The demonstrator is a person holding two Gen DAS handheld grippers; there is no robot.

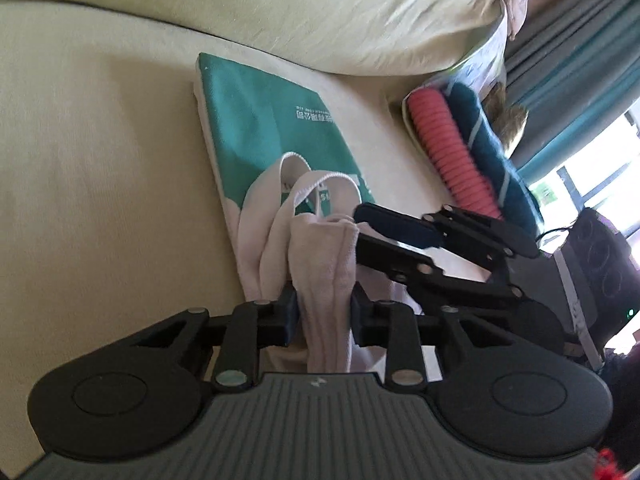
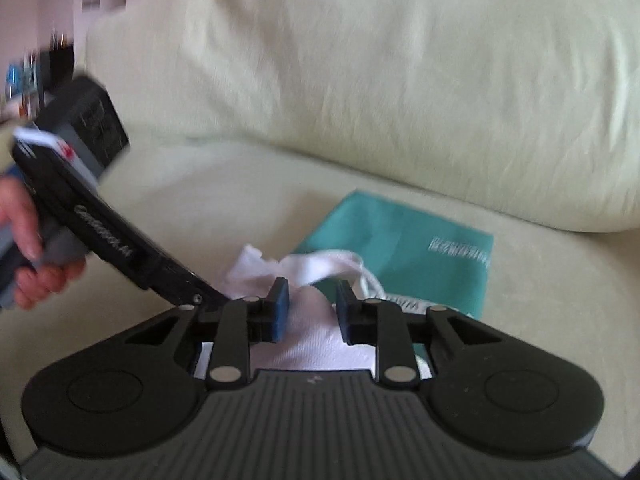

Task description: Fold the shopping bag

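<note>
Left wrist view: left gripper (image 1: 323, 312) clamps white cloth of the bag (image 1: 276, 136) lying on the sofa (image 1: 100, 160) seat; right gripper (image 1: 360, 226) closed on it; pink roll (image 1: 452, 152) beyond. Right wrist view: right gripper (image 2: 308, 308) state unclear through blur; a hand (image 2: 36, 256) visible.

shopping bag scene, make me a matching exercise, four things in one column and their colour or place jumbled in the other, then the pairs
Things:
1. shopping bag
2. bag handles
3. ribbed roll
4. back cushion

Descriptions:
A. pale yellow, upright behind the seat
B. teal with white print, lying flat on the seat
C. coral pink, right of the bag in the left wrist view
D. whitish loops at the bag's near end, bunched up between the fingers of the left claw

Pairs: 1-B, 2-D, 3-C, 4-A
</note>
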